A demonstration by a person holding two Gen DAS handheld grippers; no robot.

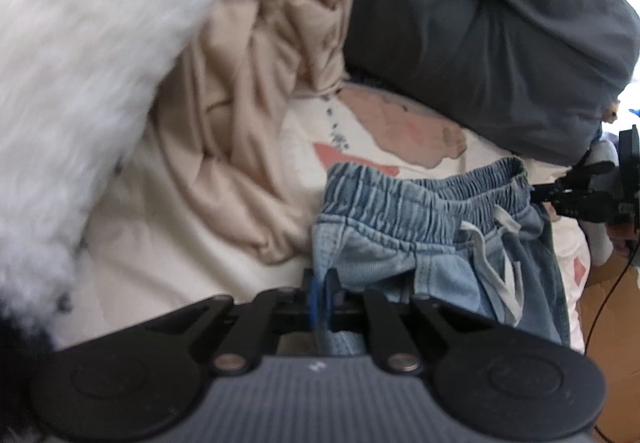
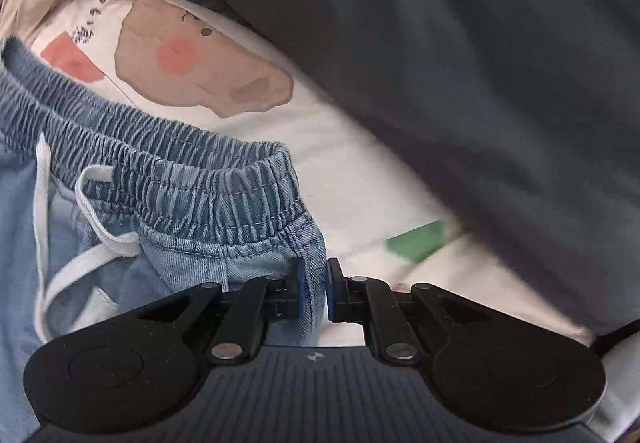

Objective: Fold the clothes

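From the left wrist, the left gripper [image 1: 320, 297] pinches the denim shorts [image 1: 420, 227] at a waistband corner; soft, floppy cloth, best held there. A beige garment [image 1: 256, 91] crowds alongside on the bed sheet [image 1: 160, 243].

From the right wrist, the right gripper [image 2: 316, 293] nips the opposite waistband corner; a grey duvet [image 2: 460, 63] looms beyond.

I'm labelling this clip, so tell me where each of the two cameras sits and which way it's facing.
Left wrist: on the left gripper, looking down its fingers at the denim shorts it pinches; the right gripper shows at far right.
Right wrist: on the right gripper, looking down at the shorts' waistband, cloth between its pads.
Shared: shorts, beige garment, printed sheet, grey cover.
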